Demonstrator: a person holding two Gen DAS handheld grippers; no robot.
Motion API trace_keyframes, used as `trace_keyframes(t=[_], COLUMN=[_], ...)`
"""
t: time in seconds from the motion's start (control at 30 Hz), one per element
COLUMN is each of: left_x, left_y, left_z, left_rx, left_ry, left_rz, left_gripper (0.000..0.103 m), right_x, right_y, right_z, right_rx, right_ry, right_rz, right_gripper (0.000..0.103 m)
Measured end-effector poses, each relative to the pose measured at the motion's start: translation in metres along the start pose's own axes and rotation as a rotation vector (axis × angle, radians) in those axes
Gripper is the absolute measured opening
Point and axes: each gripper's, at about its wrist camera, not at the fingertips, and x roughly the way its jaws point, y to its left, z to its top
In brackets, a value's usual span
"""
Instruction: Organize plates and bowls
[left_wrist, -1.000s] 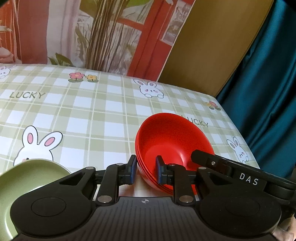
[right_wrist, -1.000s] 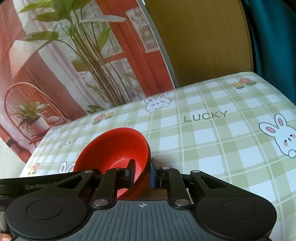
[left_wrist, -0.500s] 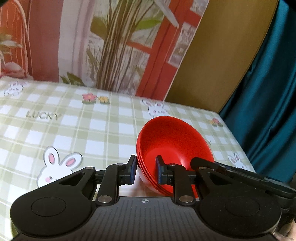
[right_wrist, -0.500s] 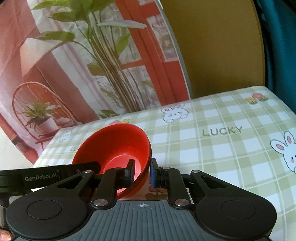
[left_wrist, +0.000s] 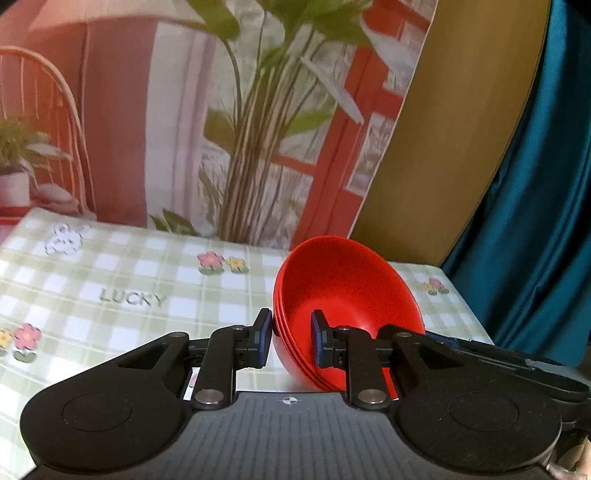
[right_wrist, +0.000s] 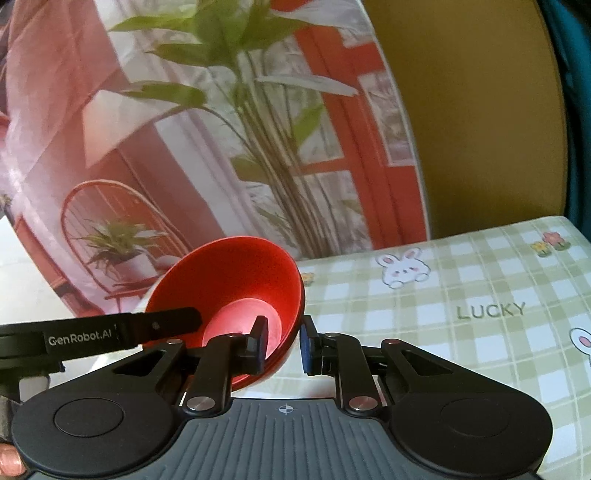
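While tilted above the checked surface (left_wrist: 110, 280), red bowls (left_wrist: 347, 295) nested. Clamped at opposite rims by left gripper (left_wrist: 291, 338) and right gripper (right_wrist: 282, 345), jaws narrow.

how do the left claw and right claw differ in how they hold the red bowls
The left claw grips the left side of the rim of the red bowls; the right claw grips the opposite side. The left claw's right finger sits inside the bowl with its left finger outside; on the right claw it is the left finger that is inside. Both are shut on the same tilted stack above the checked tablecloth.
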Motion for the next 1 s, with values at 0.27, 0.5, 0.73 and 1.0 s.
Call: trace_keyframes(t=[0.27, 0.5, 0.73, 1.0], left_x=[-0.027, -0.051, -0.068, -0.078], left_y=[0.014, 0.028, 0.046, 0.063], left_z=[0.004, 0.001, -0.007, -0.019], left_rx=[0.022, 0.020, 0.012, -0.013], left_ry=[-0.024, -0.049, -0.049, -0.037], left_rz=[0.006, 0.009, 0.020, 0.027], left_gripper=[0.023, 0.023, 0.023, 0.023], right_x=[-0.007, -0.008, -0.004, 0.002], right_y=[0.030, 0.054, 0.079, 0.098], right_z=[0.003, -0.004, -0.012, -0.025], right_rx=[-0.026, -0.051, -0.084, -0.106], right_ry=[-0.009, 0.005, 0.033, 0.070], right_rz=[0.015, 0.023, 0.031, 0.032], right_gripper=[0.017, 0.017, 0.017, 0.017])
